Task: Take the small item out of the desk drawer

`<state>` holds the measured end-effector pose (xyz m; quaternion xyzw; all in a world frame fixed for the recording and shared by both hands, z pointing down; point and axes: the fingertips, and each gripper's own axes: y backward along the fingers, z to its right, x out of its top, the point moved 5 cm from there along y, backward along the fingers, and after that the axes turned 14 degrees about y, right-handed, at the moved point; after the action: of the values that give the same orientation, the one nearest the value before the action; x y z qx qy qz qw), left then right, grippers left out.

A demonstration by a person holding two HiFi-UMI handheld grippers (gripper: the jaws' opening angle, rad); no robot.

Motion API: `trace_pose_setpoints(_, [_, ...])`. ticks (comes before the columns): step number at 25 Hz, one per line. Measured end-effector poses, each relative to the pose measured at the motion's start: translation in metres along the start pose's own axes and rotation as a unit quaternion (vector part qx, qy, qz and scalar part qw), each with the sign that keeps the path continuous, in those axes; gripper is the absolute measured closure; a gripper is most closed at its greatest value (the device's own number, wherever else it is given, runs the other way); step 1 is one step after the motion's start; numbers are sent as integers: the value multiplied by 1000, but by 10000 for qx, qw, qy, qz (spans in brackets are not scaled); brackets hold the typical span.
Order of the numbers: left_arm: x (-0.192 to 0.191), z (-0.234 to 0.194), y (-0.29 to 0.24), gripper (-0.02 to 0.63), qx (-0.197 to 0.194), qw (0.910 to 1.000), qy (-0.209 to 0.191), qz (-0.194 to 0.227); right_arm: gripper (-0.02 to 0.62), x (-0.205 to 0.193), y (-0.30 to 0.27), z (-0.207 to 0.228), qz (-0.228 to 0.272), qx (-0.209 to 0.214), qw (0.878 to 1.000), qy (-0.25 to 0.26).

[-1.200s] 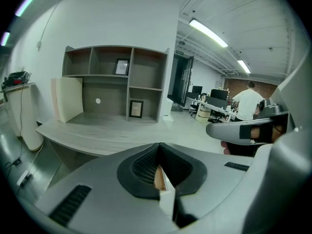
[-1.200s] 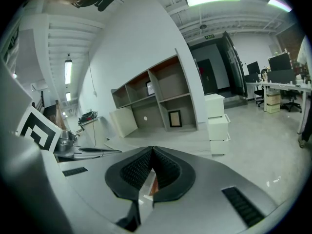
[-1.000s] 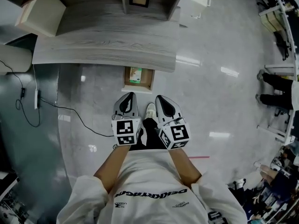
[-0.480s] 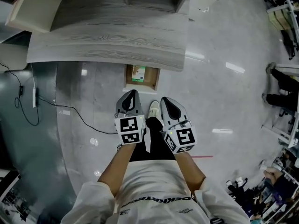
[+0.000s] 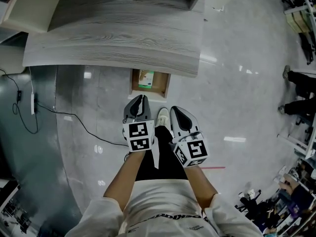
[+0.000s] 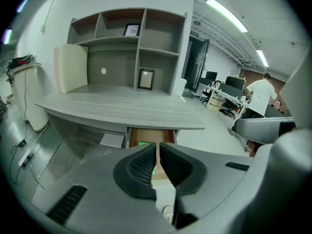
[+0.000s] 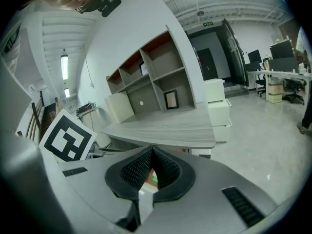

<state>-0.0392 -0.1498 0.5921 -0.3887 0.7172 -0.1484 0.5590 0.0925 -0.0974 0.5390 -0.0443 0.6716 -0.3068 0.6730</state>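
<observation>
A grey wooden desk point(image 5: 113, 38) fills the top of the head view. Under its front edge a brown drawer point(image 5: 134, 83) stands pulled out, and a small green item point(image 5: 145, 80) lies in it. My left gripper point(image 5: 141, 98) hangs just short of the drawer with its tips towards it, jaws shut and empty. My right gripper point(image 5: 174, 110) is beside it, a little further back, its jaw tips touching with nothing between them. In the left gripper view the drawer point(image 6: 146, 135) and a strip of the green item point(image 6: 144, 143) show just above the shut left gripper point(image 6: 157, 145).
A shelf unit point(image 6: 126, 48) with picture frames stands at the back of the desk. A black cable point(image 5: 74, 117) trails over the floor at left. The person's shoe point(image 5: 162, 116) shows between the grippers. White cabinets point(image 7: 217, 106) stand right of the desk. People point(image 6: 261, 94) stand far right.
Both grippers have sunk lower in front of the drawer, still side by side. Their jaws look the same as before, and the drawer and green item have not moved.
</observation>
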Motion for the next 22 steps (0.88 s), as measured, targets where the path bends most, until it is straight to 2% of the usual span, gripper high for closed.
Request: trace_pose_setpoints(22, [-32,-25,-77,452,100,9992,-45,-386,565,-46,-42,12,-106,64,9999,-106])
